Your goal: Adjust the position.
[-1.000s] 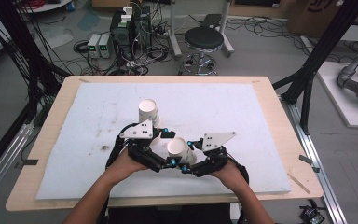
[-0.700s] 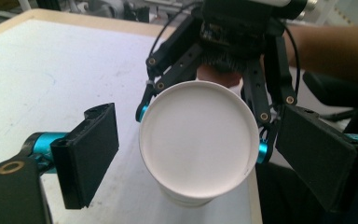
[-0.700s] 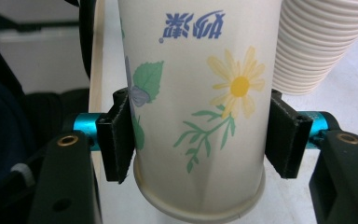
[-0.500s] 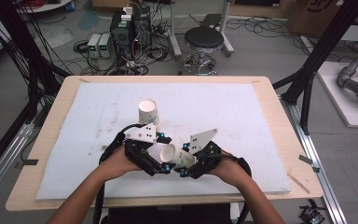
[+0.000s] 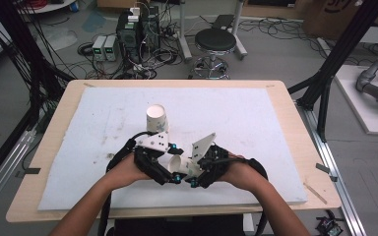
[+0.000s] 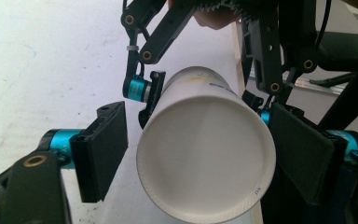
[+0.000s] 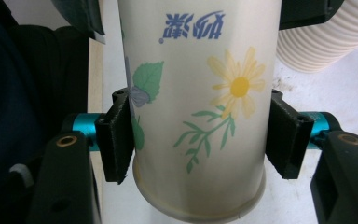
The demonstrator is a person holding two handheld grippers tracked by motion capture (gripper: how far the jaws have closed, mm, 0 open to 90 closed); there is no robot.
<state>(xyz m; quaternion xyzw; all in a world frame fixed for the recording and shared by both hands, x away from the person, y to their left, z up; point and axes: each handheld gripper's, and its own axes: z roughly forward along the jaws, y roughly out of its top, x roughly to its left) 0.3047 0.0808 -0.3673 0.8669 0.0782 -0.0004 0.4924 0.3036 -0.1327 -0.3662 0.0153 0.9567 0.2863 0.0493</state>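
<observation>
— How did the left tongs (image 5: 173, 173) look?

— They were black, made of linked bars with brass-coloured rivets. Each jaw carried a flat black pad on a turquoise metal cylinder. A pale grey three-cornered plate (image 5: 153, 140) sat on top, and a black cable trailed from them.

— And the right tongs (image 5: 195, 174)?

— They were of the same build: black frame, turquoise cylinders, ribbed black pads (image 7: 116, 140), also a grey plate (image 5: 203, 145). The person's forearms were bare, without sleeves.
</observation>
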